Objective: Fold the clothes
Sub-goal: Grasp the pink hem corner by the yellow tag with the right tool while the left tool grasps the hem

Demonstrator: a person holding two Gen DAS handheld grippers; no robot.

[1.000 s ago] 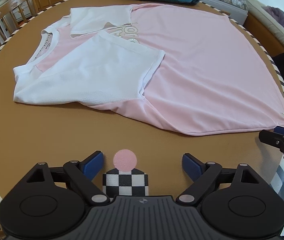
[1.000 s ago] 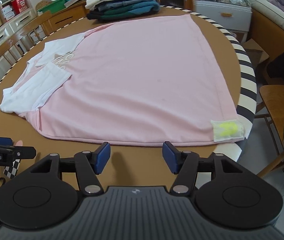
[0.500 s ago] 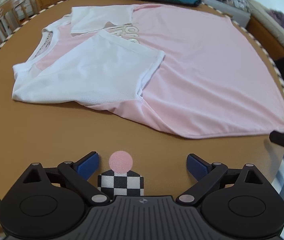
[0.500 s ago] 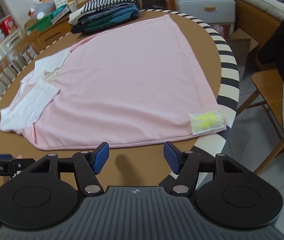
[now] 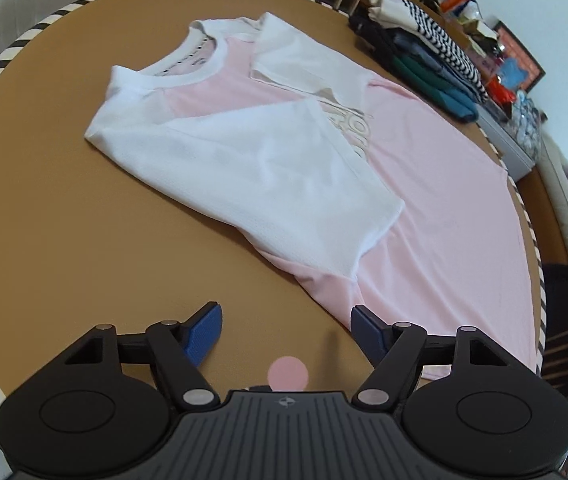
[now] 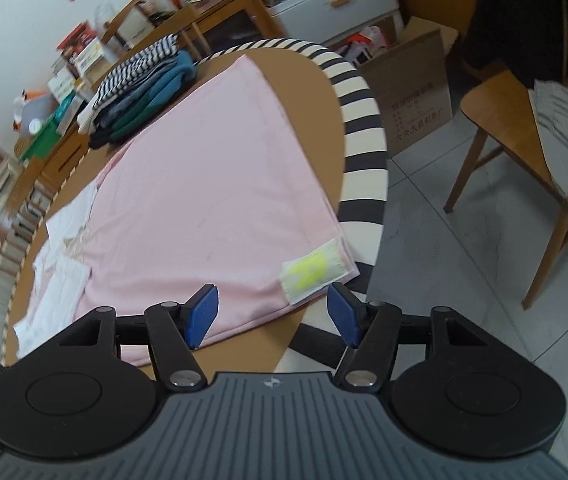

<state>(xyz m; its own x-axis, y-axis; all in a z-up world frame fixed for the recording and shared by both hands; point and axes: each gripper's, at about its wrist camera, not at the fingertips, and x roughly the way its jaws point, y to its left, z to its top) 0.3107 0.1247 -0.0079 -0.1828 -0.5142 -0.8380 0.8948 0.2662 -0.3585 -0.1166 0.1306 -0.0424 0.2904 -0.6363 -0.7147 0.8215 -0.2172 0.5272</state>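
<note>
The shirt, thin pink knit with white mesh-like sleeves already folded in, lies flat on the round brown table. Both sets of tongs, left and right, hang spread and empty at its near long edge. Next comes pinching that edge, the right by the pale hem patch, to fold lengthwise.

The left gripper has a dark grey body with fine ribs along it and a small round emblem in the middle of its front edge. On each side sits a black round disc with a shallow circle pressed in it. Black link arms with triangular holes and silver rivets carry two blue textured pads. The right gripper has the same build: ribbed grey body, black discs, silver rivets, blue pads. A small white emblem marks its front edge.
</note>
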